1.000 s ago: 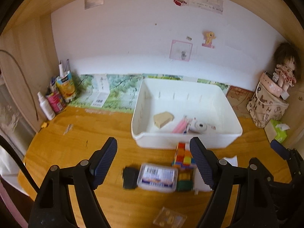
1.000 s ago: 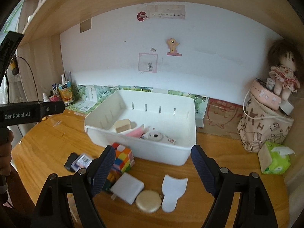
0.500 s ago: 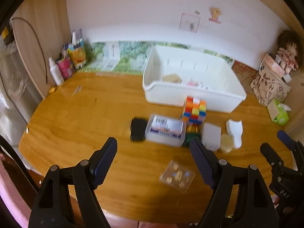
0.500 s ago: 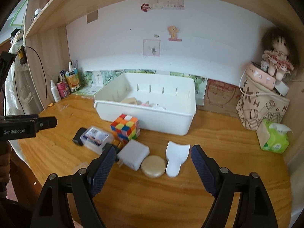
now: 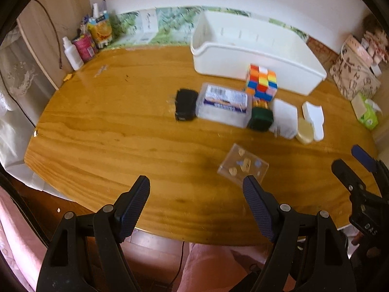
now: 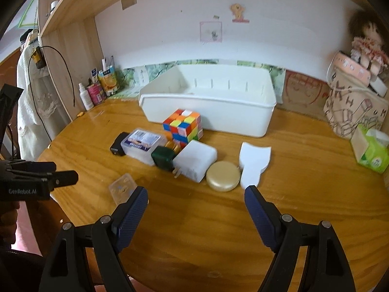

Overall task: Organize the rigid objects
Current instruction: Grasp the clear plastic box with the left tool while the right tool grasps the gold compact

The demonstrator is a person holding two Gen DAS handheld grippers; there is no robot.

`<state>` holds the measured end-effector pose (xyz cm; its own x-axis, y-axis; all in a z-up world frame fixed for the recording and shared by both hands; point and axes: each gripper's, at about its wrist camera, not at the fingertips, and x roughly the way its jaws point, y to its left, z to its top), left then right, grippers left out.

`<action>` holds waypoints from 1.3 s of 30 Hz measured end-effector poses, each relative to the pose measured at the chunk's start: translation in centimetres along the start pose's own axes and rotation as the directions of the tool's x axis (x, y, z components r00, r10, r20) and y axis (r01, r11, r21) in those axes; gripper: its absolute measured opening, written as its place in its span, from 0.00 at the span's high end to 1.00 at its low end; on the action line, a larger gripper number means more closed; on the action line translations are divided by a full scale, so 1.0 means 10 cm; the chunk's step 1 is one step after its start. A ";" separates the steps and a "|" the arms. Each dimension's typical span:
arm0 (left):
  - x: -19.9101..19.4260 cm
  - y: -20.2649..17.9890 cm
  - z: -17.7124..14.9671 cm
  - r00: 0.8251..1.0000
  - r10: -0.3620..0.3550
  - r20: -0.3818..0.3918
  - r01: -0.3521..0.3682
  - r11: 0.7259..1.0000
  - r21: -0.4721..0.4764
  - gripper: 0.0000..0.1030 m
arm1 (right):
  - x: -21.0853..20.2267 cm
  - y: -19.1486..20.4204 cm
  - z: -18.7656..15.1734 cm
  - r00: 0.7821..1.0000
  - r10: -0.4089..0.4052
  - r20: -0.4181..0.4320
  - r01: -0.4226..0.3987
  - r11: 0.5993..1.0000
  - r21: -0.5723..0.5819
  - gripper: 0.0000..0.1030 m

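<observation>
A white bin (image 6: pixel 209 107) stands at the back of the wooden table (image 6: pixel 218 219). In front of it lie a colourful cube (image 6: pixel 182 126), a clear labelled box (image 6: pixel 142 144), a black adapter (image 6: pixel 118 143), a dark green plug (image 6: pixel 163 157), a white charger (image 6: pixel 195 159), a round gold compact (image 6: pixel 223 178) and a white flat piece (image 6: pixel 254 163). A small clear case (image 5: pixel 243 165) lies nearest the front edge. My left gripper (image 5: pixel 195 196) hangs open over the front edge, empty. My right gripper (image 6: pixel 195 203) is open and empty, short of the compact.
Bottles and cartons (image 5: pixel 91 41) stand at the back left corner. A patterned bag (image 6: pixel 352 107) with a doll (image 6: pixel 367 43) and a green tissue pack (image 6: pixel 372 150) sit at the right. A person's legs (image 5: pixel 218 265) show below the table edge.
Both grippers pulled back from the bin toward the table's front edge and tilted further down. The row of loose objects now lies ahead of the fingers. Jaws stayed open.
</observation>
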<state>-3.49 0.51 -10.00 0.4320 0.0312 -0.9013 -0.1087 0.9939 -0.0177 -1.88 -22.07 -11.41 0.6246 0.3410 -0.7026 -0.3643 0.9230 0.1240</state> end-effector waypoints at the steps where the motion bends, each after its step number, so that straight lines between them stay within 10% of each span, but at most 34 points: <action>1: 0.02 -0.02 -0.01 1.000 -0.002 -0.011 0.002 1.000 0.007 0.21 | 0.03 -0.01 0.00 1.000 0.002 -0.008 -0.002 1.000 0.007 0.20; 18: 0.54 -0.56 0.22 0.970 -0.046 -0.238 0.097 0.974 0.205 0.21 | 0.66 -0.36 0.06 0.985 -0.068 -0.161 0.085 0.991 0.100 0.20; 39: 1.02 -0.74 0.50 0.902 -0.025 -0.431 0.140 0.961 0.237 0.27 | 1.18 -0.42 0.27 0.967 -0.041 -0.252 0.055 0.997 0.049 0.43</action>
<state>6.18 -5.96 -16.93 0.0068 -0.0424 -0.9991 0.1682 0.9849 -0.0407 8.87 -21.40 -18.32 0.4451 0.2471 -0.8607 -0.2948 0.9480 0.1197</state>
